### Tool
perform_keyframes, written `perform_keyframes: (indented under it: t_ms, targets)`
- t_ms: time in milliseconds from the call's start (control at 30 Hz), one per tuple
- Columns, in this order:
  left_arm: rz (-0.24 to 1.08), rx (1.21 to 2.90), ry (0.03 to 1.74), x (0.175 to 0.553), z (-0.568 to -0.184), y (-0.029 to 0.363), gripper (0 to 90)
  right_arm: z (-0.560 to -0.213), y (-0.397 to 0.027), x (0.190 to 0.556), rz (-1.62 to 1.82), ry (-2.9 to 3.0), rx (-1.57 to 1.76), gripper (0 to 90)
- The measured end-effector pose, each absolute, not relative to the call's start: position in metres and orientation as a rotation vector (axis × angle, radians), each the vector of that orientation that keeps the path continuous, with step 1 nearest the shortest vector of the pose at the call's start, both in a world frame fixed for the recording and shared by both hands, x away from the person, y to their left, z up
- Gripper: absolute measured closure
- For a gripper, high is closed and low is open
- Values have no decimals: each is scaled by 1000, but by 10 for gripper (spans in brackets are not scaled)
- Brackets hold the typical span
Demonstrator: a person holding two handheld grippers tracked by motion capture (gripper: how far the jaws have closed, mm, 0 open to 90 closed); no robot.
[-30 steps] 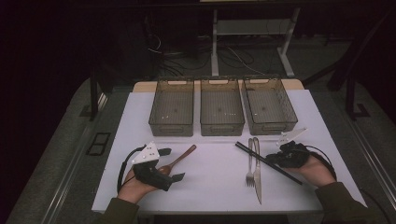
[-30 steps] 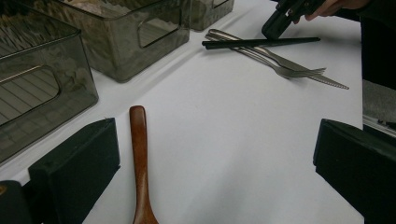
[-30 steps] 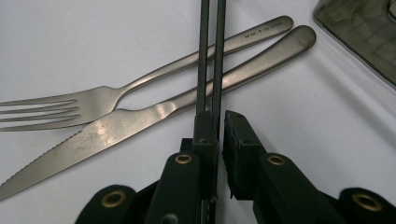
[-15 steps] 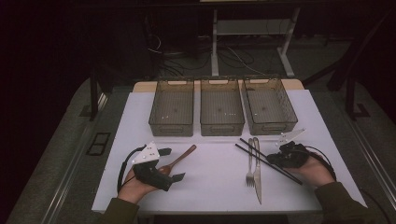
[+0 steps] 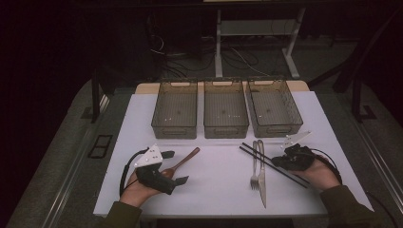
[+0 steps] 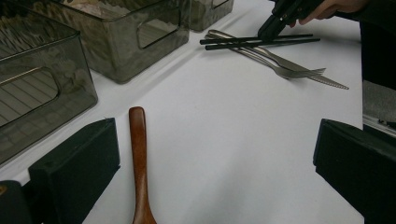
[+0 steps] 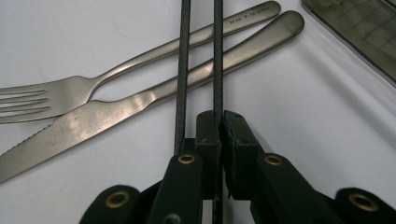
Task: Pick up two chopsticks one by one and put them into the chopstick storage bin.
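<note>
My right gripper is shut on one black chopstick, near its end. The second chopstick lies just outside the left jaw. Both cross the handles of a steel fork and knife. In the high view the right gripper rests at the right of the white table, beside the chopsticks. My left gripper lies on the table at the left, open. A wooden spoon has its handle between the wide-apart jaws, close to one jaw, with no pad touching it.
Three smoky translucent bins stand side by side across the back of the white table top. The fork and knife lie lengthwise between my two hands. Dark floor and cables lie beyond the table.
</note>
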State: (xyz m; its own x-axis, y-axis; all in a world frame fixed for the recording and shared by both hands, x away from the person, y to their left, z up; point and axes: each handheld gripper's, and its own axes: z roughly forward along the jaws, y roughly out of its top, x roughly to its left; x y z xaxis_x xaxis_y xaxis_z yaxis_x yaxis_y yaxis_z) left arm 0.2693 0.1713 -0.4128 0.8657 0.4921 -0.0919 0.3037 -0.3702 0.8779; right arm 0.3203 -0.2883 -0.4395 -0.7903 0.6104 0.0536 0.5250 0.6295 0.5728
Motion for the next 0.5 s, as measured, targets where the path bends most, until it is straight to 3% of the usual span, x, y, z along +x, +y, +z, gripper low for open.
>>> perform_keyframes:
  t_ms: [500]
  targets:
    - [225, 1998, 577, 269, -414, 169, 0, -434, -293, 320, 945, 2662, 976, 846]
